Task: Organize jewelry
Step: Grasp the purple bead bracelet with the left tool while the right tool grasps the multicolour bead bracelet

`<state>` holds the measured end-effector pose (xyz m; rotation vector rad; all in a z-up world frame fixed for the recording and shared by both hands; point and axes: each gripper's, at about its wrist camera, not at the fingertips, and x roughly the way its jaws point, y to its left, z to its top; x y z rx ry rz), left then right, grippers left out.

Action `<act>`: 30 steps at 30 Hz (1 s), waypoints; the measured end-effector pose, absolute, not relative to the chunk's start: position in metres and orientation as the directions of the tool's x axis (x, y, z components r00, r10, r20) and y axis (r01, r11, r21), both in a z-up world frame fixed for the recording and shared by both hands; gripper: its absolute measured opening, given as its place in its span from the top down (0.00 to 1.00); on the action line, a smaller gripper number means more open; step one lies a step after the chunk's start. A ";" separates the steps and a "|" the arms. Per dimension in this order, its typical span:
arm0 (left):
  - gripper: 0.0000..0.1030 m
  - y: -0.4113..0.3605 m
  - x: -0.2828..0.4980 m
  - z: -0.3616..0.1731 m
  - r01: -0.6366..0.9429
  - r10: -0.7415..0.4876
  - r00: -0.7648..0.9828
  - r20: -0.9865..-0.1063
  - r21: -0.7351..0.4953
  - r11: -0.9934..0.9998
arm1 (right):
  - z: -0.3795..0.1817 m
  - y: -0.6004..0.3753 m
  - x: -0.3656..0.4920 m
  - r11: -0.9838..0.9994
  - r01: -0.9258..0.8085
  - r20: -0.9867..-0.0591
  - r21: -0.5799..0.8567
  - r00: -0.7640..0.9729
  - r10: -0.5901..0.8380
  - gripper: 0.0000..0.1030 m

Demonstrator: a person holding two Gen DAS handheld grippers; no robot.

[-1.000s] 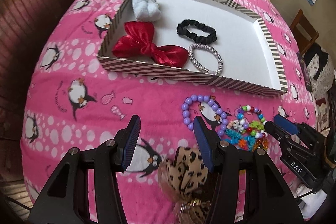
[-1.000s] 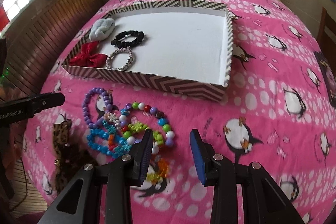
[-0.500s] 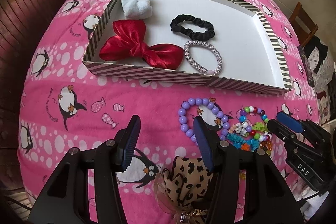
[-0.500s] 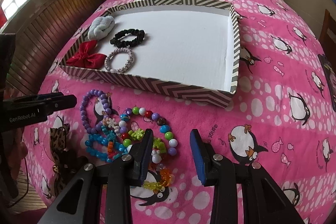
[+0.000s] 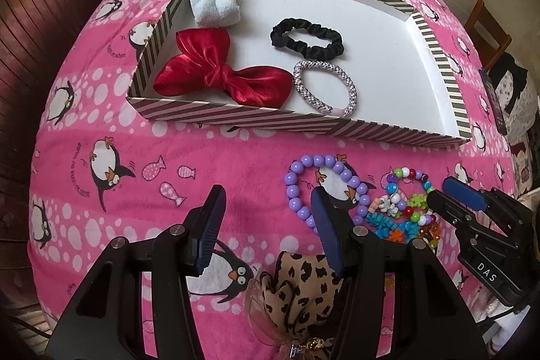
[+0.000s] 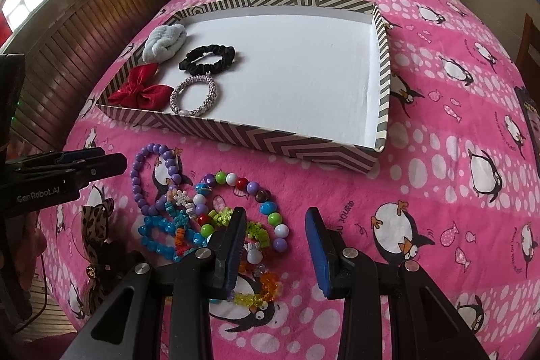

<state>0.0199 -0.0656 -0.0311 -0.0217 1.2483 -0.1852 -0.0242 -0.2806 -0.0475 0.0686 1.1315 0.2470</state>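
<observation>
Loose bracelets are still lying on the pink blanket (image 6: 438, 110) just in front of the striped tray (image 6: 270, 144): purple bead bracelet (image 6: 148, 177), multicolor bead bracelet (image 6: 266, 208) and blue bead bracelet (image 6: 158, 235) tangled together, leopard bow (image 5: 303, 282) nearest the person. Tray is already holding red bow (image 5: 219, 73), white scrunchie (image 5: 212, 0), black scrunchie (image 5: 307, 37) and sparkly hair tie (image 5: 324, 86). Over the last second both grippers are creeping forward toward the pile, nothing picked. Left gripper (image 5: 268, 225) is hovering spread, empty, by the purple bracelet; right gripper (image 6: 275, 245) spread, empty, its left finger over the multicolor bracelet. Likely lining up the next grab.
</observation>
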 end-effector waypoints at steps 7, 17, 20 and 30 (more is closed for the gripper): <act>0.49 -0.068 0.023 -0.041 0.143 -0.194 0.257 -0.947 -0.161 0.976 | -0.050 -0.278 -0.023 0.968 -0.173 -0.889 0.182 0.391 0.237 0.66; 0.47 -0.075 0.032 -0.050 0.155 -0.175 0.255 -0.951 -0.138 0.978 | -0.055 -0.278 -0.015 0.974 -0.160 -0.894 0.159 0.394 0.211 0.67; 0.46 -0.078 0.036 -0.051 0.163 -0.161 0.257 -0.953 -0.121 0.979 | -0.056 -0.277 -0.012 0.974 -0.166 -0.897 0.153 0.390 0.207 0.66; 0.45 -0.101 0.045 -0.057 0.194 -0.106 0.281 -0.954 -0.052 0.980 | -0.060 -0.273 -0.003 0.974 -0.181 -0.899 0.133 0.392 0.196 0.66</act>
